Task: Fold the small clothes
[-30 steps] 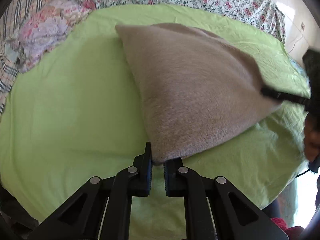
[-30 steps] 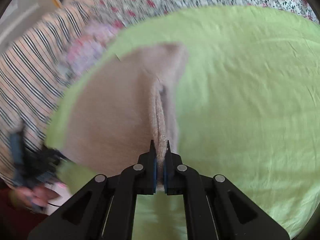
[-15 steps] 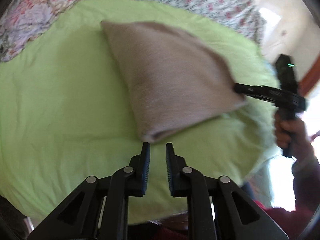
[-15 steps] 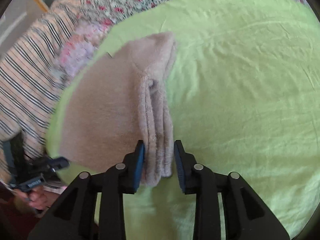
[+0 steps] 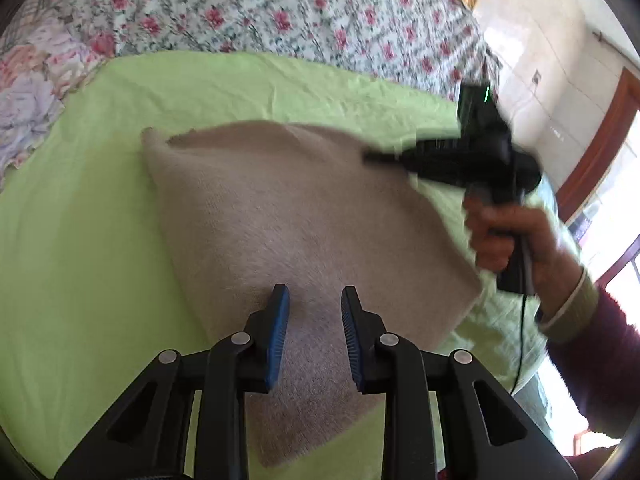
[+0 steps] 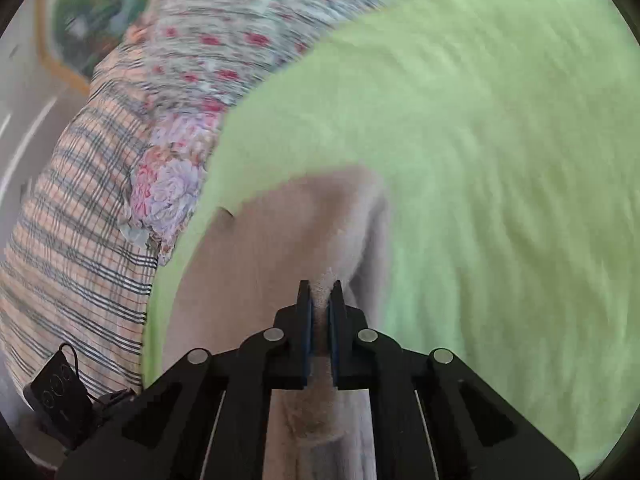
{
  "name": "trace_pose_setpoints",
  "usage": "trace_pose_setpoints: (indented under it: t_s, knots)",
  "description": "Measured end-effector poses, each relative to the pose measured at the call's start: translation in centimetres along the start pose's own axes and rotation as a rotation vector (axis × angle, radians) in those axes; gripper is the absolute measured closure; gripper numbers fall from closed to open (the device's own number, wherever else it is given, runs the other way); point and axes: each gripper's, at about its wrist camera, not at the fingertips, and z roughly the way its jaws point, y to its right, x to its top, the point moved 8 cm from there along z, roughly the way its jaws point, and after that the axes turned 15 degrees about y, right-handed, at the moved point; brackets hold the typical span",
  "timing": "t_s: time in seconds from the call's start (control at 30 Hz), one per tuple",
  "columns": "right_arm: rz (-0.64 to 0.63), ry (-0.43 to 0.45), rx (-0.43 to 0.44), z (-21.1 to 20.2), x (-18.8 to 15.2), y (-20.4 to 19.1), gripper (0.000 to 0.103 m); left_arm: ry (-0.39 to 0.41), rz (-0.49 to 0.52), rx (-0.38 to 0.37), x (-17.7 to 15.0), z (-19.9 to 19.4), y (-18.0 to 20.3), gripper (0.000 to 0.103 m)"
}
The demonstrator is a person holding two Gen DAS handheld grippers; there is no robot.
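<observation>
Green sheet (image 5: 80, 240) over floral bedspread (image 5: 240, 12); left claw (image 5: 314, 300) wide, right claw (image 6: 320, 300) pinching beige garment (image 5: 300, 208).

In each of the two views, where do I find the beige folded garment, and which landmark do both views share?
Left wrist: the beige garment fills the centre, under the open left gripper.
Right wrist: the garment lies lower centre-left, pinched by the right gripper.
Shared landmark: the green sheet beneath it.

Left tool (image 5: 313, 300) gapes over the beige garment (image 5: 304, 216) on green sheet (image 5: 80, 240), right tool (image 5: 370, 156) at its far edge.
</observation>
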Motion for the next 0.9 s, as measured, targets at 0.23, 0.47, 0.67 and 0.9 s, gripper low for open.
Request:
trace_pose_setpoints:
  t_s: [0.23,0.47,0.67,0.9]
  knots:
    - [-0.079,-0.094,-0.146,3.1,-2.4,3.1,0.095,-0.041,0.017,0.053,-2.8,2.9,0.6,0.084]
    - [-0.027,0.032,-0.124,-3.3,-0.8,1.2,0.087,-0.055,0.048,0.005,-2.7,0.8,1.1,0.082]
    - [-0.050,-0.007,-0.005,-5.0,-4.8,-2.6,0.087,0.026,-0.019,-0.007,1.3,0.5,0.5,0.081]
    - [-0.054,-0.070,-0.124,-4.3,-10.1,1.5,0.094,-0.075,-0.032,0.014,-2.7,3.3,-1.2,0.094]
